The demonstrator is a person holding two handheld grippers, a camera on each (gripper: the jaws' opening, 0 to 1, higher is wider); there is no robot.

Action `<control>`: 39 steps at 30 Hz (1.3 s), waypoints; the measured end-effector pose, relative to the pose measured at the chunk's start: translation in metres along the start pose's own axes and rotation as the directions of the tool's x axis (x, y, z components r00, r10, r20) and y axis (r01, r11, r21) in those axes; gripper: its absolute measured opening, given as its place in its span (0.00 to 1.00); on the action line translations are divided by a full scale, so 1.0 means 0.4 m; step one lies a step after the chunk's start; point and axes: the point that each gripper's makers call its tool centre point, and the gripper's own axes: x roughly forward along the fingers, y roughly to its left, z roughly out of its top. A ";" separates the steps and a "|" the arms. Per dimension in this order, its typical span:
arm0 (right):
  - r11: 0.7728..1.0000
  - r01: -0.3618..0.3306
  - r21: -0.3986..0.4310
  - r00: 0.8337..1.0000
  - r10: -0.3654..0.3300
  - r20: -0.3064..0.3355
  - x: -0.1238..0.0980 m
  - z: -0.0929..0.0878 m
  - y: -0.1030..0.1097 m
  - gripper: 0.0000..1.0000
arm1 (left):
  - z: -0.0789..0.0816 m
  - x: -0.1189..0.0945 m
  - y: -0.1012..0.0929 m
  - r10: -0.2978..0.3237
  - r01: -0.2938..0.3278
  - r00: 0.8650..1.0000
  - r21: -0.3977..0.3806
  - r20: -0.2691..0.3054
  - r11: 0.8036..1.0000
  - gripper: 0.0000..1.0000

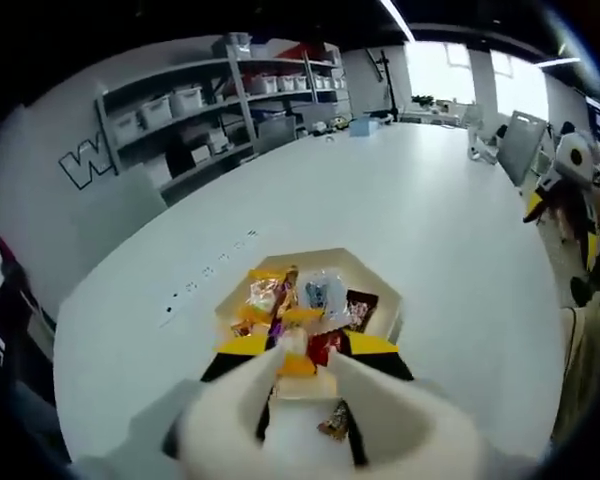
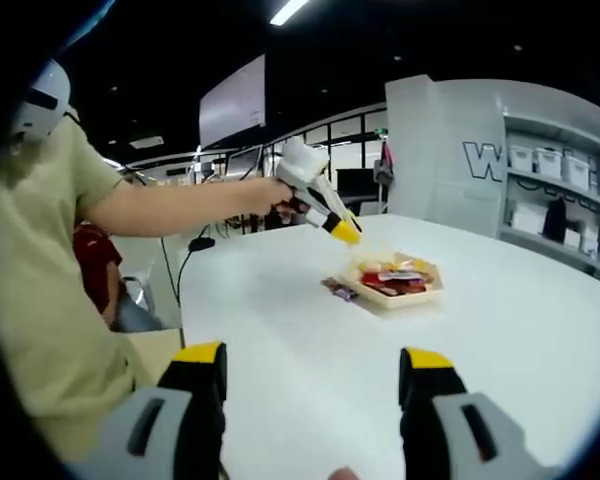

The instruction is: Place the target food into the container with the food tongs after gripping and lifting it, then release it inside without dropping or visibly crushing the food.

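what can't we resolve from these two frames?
- Left gripper, left gripper view: its white body hides any tongs and part of the tray.
- Brown packet beside the tray, right gripper view: too small to identify.
- Snack labels in the tray, both views: blurred.
- Right gripper: open, nothing between the jaws.

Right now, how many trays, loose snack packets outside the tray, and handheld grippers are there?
Tray: 1
Loose snack packet outside the tray: 1
Handheld grippers: 2, left gripper and right gripper
Total: 4
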 end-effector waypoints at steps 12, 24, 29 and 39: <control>1.000 -0.002 -0.005 1.000 0.002 0.000 0.005 0.003 0.003 0.68 | -0.041 -0.042 -0.019 0.010 -0.010 1.000 0.015 0.006 1.000 0.25; 1.000 -0.002 -0.011 1.000 0.002 0.003 0.012 0.012 0.000 0.69 | -0.118 -0.041 -0.046 -0.008 0.008 0.999 0.009 -0.031 1.000 0.25; 1.000 0.001 -0.013 1.000 -0.001 0.005 0.010 0.015 -0.004 0.69 | -0.136 -0.028 -0.048 -0.017 0.018 0.999 0.017 -0.042 1.000 0.25; 1.000 0.008 -0.011 1.000 -0.008 -0.003 0.009 0.007 -0.009 0.69 | -0.172 0.005 -0.060 -0.042 0.044 0.997 0.027 -0.065 0.999 0.25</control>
